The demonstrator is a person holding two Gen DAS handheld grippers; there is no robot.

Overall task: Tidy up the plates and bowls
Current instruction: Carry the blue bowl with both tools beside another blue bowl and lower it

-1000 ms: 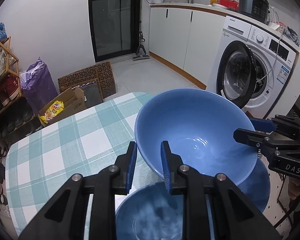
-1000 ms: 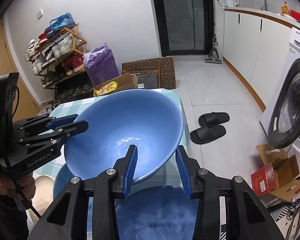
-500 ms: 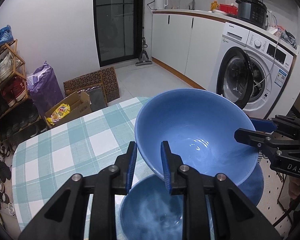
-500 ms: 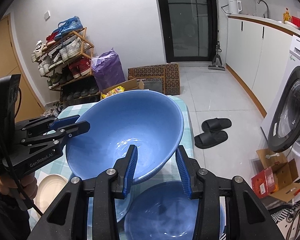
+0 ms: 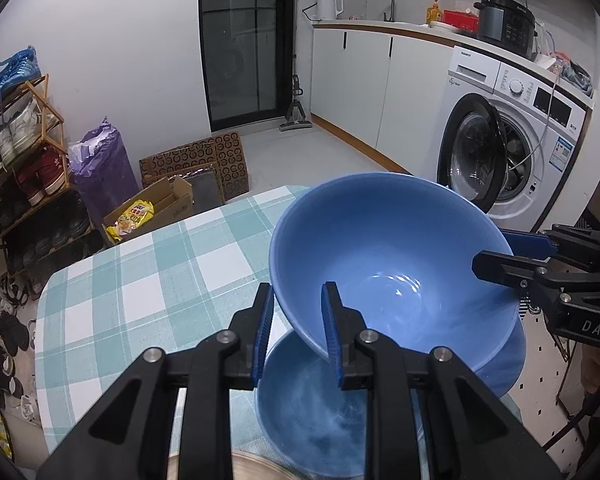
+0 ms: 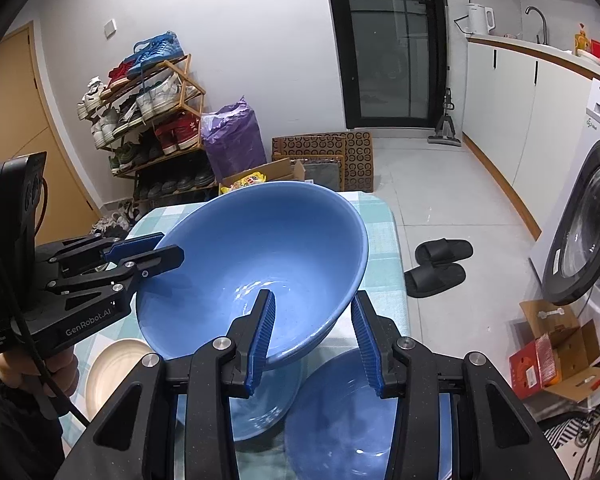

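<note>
A large blue bowl [image 5: 384, 256] hangs tilted above the table, held by both grippers on opposite sides of its rim. My left gripper [image 5: 296, 328] is shut on the near rim, one finger inside the bowl and one outside. My right gripper [image 6: 312, 336] is shut on the rim in the same way. Each also shows in the other's view: the right gripper [image 5: 494, 250] at the right, the left gripper [image 6: 170, 246] at the left. Below the held bowl sits a second blue bowl [image 5: 312, 408], partly hidden, with more blue dishes [image 6: 340, 412] beside it.
A cream dish [image 6: 112, 372] lies on the teal-checked tablecloth [image 5: 140, 280] under the left hand. Beyond the table are a washing machine [image 5: 500, 160] with its door open, a shoe rack [image 6: 148, 112], a cardboard box [image 5: 156, 208] and slippers [image 6: 440, 264] on the floor.
Both grippers have lifted the large blue bowl a little and carried it toward the table's near side. The blue bowl beneath shows more fully, and a cream dish has come into view.
</note>
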